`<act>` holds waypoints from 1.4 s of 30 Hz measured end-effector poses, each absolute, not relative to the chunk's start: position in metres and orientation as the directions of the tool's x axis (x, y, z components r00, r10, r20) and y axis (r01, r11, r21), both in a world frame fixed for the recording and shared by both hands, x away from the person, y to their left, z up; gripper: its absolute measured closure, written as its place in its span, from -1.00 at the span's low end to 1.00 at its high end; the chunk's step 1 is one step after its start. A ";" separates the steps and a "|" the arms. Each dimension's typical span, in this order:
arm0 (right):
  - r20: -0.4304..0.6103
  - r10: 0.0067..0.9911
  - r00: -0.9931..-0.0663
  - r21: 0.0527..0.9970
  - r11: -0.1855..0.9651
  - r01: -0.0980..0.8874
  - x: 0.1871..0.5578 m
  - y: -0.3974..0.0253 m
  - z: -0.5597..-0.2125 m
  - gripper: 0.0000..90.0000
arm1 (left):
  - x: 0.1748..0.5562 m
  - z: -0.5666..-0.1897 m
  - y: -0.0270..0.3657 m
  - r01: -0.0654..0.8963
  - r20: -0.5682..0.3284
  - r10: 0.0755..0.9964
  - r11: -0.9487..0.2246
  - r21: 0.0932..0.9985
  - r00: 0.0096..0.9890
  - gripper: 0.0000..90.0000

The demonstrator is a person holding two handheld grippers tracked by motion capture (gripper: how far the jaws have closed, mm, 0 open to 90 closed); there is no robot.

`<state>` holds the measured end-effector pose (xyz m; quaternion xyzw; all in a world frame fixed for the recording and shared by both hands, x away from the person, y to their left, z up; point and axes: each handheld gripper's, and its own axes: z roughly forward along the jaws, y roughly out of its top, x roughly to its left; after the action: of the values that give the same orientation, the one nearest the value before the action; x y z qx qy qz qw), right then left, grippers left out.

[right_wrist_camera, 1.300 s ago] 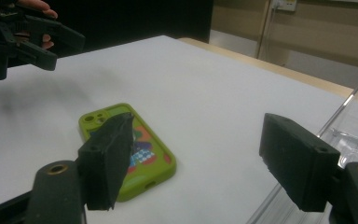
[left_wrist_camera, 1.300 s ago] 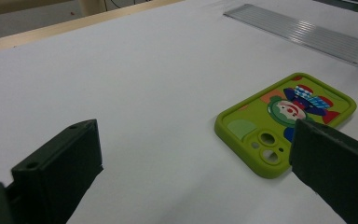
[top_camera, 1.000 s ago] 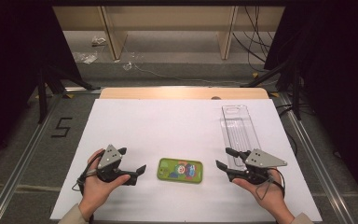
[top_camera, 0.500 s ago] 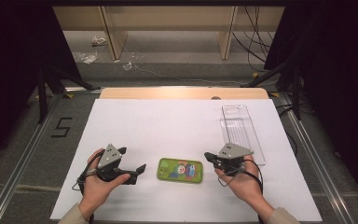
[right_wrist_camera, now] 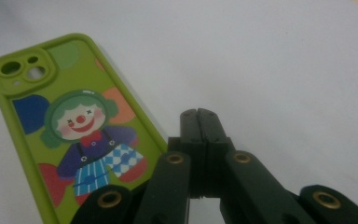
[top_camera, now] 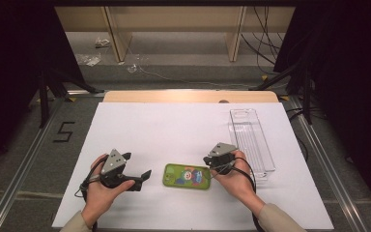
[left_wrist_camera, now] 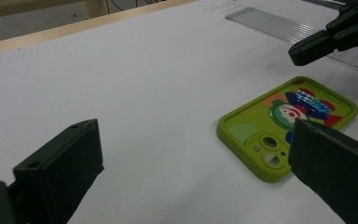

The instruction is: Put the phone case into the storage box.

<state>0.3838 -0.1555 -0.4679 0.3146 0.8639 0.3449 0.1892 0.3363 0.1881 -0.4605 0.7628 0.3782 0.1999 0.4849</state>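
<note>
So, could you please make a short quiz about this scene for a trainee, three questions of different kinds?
1. True or false: the right gripper has its jaws closed together, with nothing between them.
2. Multiple choice: where does the green phone case lie? A) inside the clear plastic tray B) flat on the white table cover, between the two grippers C) held in the left gripper
3. Fill in: the left gripper's jaws stand ____.

Key
1. True; the right gripper view shows the tips pressed together beside the case's long edge.
2. B
3. open, with the case's camera-hole end ahead of them.
</note>
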 end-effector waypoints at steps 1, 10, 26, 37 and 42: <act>-0.111 0.673 -0.732 0.700 0.575 0.423 0.386 -0.154 -0.470 1.00 | 0.336 -0.461 0.188 0.383 -0.062 0.770 -0.245 0.891 0.635 -0.95; -0.105 0.669 -0.736 0.676 0.591 0.440 0.391 -0.152 -0.477 1.00 | 0.336 -0.461 0.188 0.384 -0.060 0.769 -0.248 0.890 0.637 -0.95; -0.097 0.662 -0.744 0.649 0.609 0.457 0.390 -0.152 -0.478 1.00 | 0.337 -0.461 0.189 0.385 -0.064 0.770 -0.244 0.890 0.634 -0.95; -0.062 0.630 -0.774 0.599 0.644 0.476 0.377 -0.149 -0.479 1.00 | 0.337 -0.462 0.189 0.391 -0.066 0.770 -0.246 0.887 0.634 -0.95; -0.039 0.594 -0.803 0.586 0.665 0.463 0.367 -0.144 -0.478 1.00 | 0.337 -0.461 0.189 0.392 -0.066 0.772 -0.245 0.886 0.632 -0.95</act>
<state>0.3673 -0.1443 -0.4783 0.2920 0.9051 0.2870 0.1144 0.3368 0.1895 -0.4613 0.7641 0.3810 0.1970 0.4818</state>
